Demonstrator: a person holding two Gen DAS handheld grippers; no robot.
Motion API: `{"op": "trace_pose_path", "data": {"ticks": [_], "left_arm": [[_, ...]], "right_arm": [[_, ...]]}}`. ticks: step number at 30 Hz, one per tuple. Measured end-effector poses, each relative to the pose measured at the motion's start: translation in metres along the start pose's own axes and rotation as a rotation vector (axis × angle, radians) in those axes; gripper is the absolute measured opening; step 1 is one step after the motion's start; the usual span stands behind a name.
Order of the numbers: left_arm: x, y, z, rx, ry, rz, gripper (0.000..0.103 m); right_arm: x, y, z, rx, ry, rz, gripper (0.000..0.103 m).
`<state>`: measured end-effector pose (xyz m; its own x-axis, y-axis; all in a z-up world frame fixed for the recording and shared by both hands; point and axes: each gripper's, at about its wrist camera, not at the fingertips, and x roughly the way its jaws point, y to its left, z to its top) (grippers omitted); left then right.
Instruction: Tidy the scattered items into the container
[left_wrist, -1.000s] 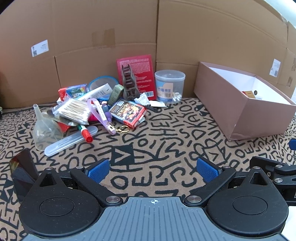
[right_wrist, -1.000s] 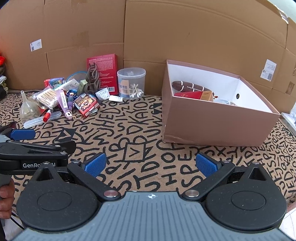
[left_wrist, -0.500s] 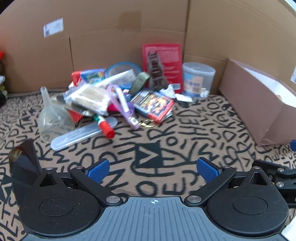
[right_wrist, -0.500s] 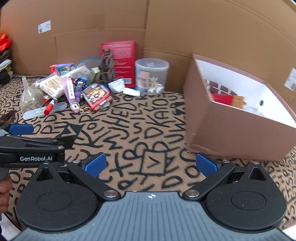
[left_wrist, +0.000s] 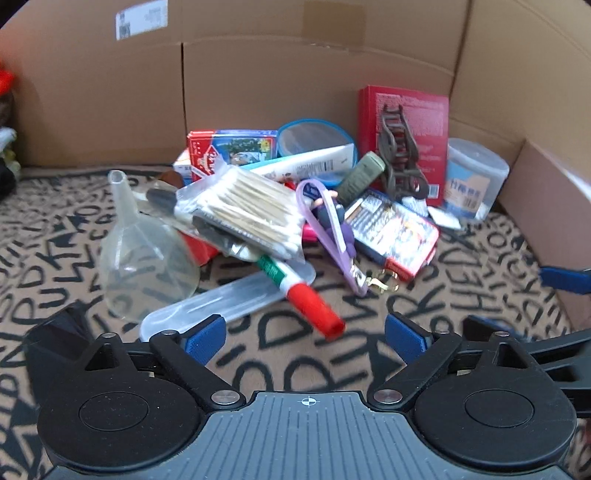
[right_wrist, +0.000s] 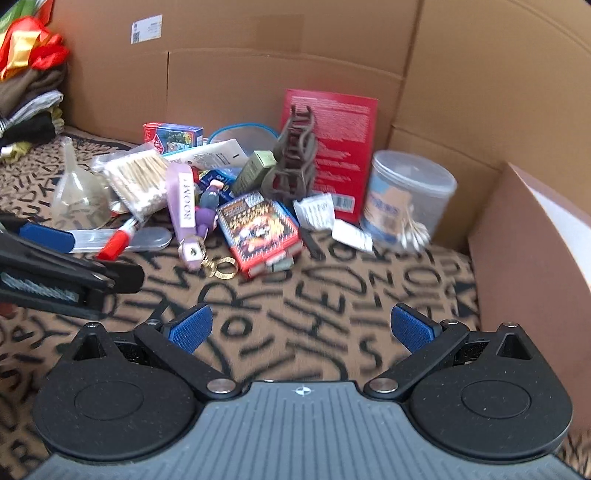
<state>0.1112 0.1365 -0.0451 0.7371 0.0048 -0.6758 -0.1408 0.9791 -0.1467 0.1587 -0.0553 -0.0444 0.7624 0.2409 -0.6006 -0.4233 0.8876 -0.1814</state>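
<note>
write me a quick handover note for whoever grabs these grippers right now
Left gripper: open, empty, jaws just closing slightly, near the red-capped marker.
Right gripper: open, empty, over the patterned mat.
Pile against the cardboard wall: funnel, cotton swab bag, purple keychain, card box, red book, round tub.
Brown box on the right; its contents are out of view.
Left: move the whole pile into the box.
</note>
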Motion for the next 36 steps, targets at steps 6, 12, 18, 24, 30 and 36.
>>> {"op": "trace_pose_path", "data": {"ticks": [6, 12, 18, 24, 30, 36], "left_arm": [[0.025, 0.004, 0.010, 0.048, -0.003, 0.007, 0.079], [0.038, 0.008, 0.016, 0.075, -0.024, 0.028, 0.082], [0.051, 0.012, 0.015, 0.117, -0.014, 0.007, 0.071], [0.044, -0.002, 0.011, 0.191, 0.003, -0.052, 0.033], [0.027, -0.024, -0.006, 0.192, 0.036, -0.170, 0.028], [0.004, -0.060, -0.032, 0.221, 0.073, -0.273, 0.027]], "right_arm": [[0.038, 0.004, 0.013, -0.030, -0.019, -0.005, 0.101], [0.062, 0.011, 0.024, -0.077, -0.045, 0.046, 0.100], [0.088, 0.008, 0.032, 0.004, 0.007, 0.173, 0.076], [0.070, 0.014, 0.024, -0.005, 0.028, 0.161, 0.070], [0.029, 0.002, -0.005, 0.042, 0.063, 0.150, 0.070], [-0.028, -0.024, -0.052, 0.111, 0.073, 0.114, 0.070]]}}
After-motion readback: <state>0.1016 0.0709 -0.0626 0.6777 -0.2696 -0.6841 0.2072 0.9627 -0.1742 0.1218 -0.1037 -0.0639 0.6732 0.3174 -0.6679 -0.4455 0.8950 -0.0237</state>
